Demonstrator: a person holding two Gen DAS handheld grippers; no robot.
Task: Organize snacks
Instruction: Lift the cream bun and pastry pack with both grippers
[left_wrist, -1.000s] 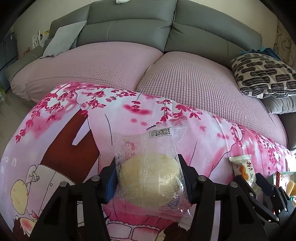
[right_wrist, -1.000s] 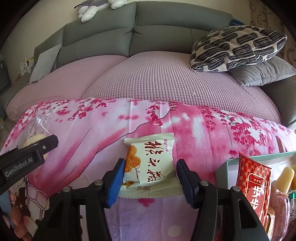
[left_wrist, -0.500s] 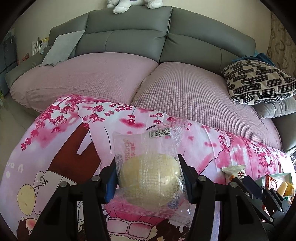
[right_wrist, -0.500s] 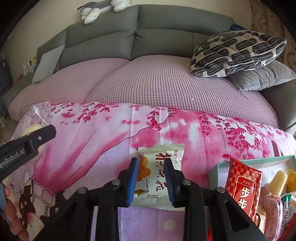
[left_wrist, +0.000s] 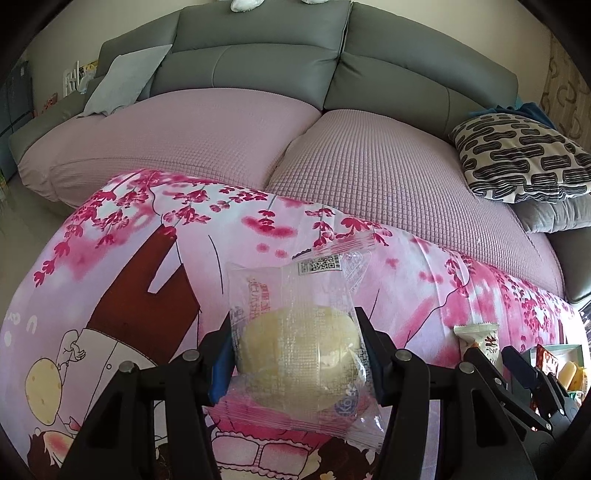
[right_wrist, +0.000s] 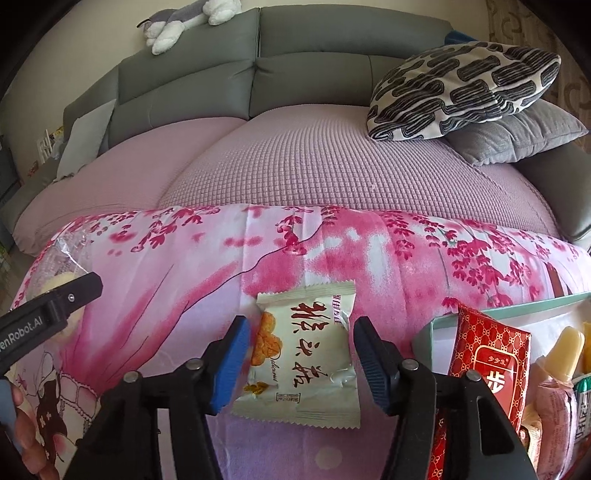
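- Clamping a clear-wrapped round bun (left_wrist: 295, 354) between its two fingers, the left gripper (left_wrist: 293, 354) held the pale pastry above the pink cherry-blossom cloth (left_wrist: 236, 236); the wrapper's crimped top edge, with a small printed code, stood above the fingertips.
- The right gripper (right_wrist: 301, 363) had its jaws spread apart, one on each side of a white snack packet (right_wrist: 306, 358) (red brush lettering, an orange biscuit printed on its left side); whether either pad touched the wrapper I could not tell.
- That white packet lay flat on the cloth, just left of a pale green box (right_wrist: 517, 306) at the right edge of the right wrist view.
- Inside the box stood a red packet (right_wrist: 487, 354) against the near-left wall, with a pale yellow wrapped snack (right_wrist: 561, 350) and other wrapped items beside it, too cropped to name.
- In the left wrist view the white packet (left_wrist: 480, 339) showed at the lower right, partly hidden behind the black arm of the other gripper.
- Behind the cloth ran a grey sofa (right_wrist: 332, 48) with mauve quilted seat covers (right_wrist: 317, 166); a black-and-white patterned cushion (right_wrist: 465, 88) rested on a grey cushion (right_wrist: 517, 136) at the right, and a plush toy (right_wrist: 184, 18) lay along the sofa back.
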